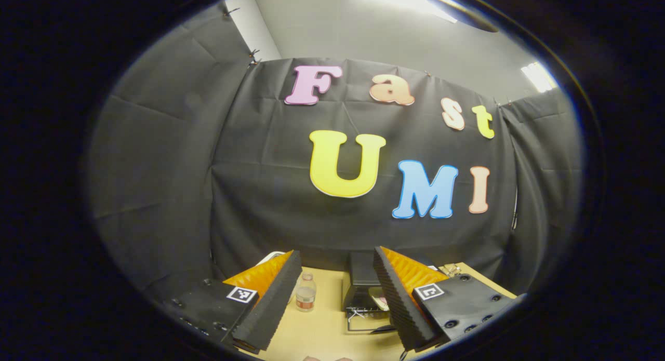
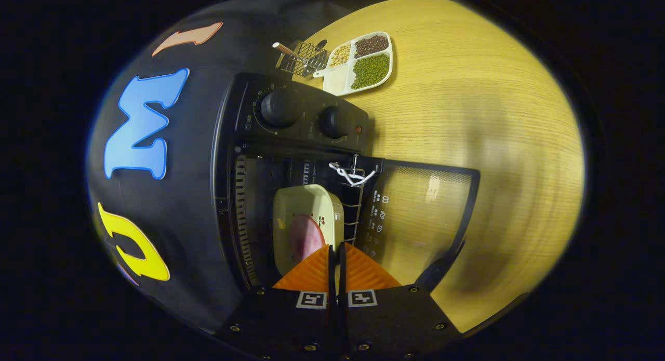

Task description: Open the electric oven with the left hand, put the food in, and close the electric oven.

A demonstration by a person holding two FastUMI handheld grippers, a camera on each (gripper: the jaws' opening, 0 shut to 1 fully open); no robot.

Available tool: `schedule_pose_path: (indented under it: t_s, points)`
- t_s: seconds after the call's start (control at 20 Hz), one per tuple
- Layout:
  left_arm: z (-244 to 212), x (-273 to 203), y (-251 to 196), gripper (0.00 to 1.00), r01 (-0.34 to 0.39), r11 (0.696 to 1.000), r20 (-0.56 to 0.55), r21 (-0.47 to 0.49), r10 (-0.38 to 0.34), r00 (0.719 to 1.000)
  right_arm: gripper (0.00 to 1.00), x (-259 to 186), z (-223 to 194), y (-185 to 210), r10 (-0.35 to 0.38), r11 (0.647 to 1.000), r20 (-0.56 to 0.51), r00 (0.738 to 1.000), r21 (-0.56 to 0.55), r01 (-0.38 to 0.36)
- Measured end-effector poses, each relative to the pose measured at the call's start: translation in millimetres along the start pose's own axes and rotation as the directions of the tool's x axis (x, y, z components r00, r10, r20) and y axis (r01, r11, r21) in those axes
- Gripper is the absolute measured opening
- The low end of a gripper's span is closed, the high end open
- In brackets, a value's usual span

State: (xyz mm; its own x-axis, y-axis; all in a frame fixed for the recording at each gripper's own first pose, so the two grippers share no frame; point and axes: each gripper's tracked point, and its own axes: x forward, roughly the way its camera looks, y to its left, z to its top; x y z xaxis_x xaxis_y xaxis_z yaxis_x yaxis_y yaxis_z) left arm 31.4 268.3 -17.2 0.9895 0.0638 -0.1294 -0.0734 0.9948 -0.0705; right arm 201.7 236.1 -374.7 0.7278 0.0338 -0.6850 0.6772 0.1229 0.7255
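Note:
The black electric oven (image 2: 244,143) stands open, its glass door (image 2: 415,221) folded down onto the wooden table (image 2: 493,117). A cream plate (image 2: 306,208) with pink food (image 2: 304,239) lies inside the oven cavity on the wire rack. My right gripper (image 2: 336,249) is at the plate's near rim, its orange fingers pressed together on that rim. My left gripper (image 1: 337,298) is held high and back from the table, open and empty. Between its fingers I see the oven (image 1: 362,270) with its lowered door (image 1: 363,319) farther off.
A divided white tray (image 2: 363,62) of beans and grains and a wire rack tool (image 2: 304,57) lie on the table past the oven's knob side. A small bottle (image 1: 306,292) stands on the table left of the oven. Black cloth walls the booth behind.

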Motion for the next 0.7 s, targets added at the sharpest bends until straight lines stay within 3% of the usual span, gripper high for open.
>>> schedule_pose_path:
  t_s: [0.4, 0.45, 0.65, 0.7]
  points:
    - [-7, -9, 28, 0.99, -0.070, 0.997, -0.018, -0.030, 0.070, 0.997, 0.01, 41, 2, 23, 0.044, 0.995, 0.087, 0.995, 0.086, -0.052]
    - [-9, -9, 30, 0.95, -0.077, 0.997, -0.023, -0.031, 0.076, 0.997, 0.02, 46, 1, 25, 0.042, 0.995, 0.095, 0.995, 0.083, -0.050]
    - [-12, -8, 32, 0.99, -0.087, 0.996, -0.037, -0.037, 0.086, 0.996, 0.07, 51, -6, 40, 0.075, 0.995, 0.069, 0.995, 0.061, -0.080]
    - [-10, -10, 32, 0.94, -0.086, 0.996, -0.034, -0.039, 0.085, 0.996, 0.12, 49, -6, 42, 0.078, 0.996, 0.064, 0.995, 0.048, -0.081]
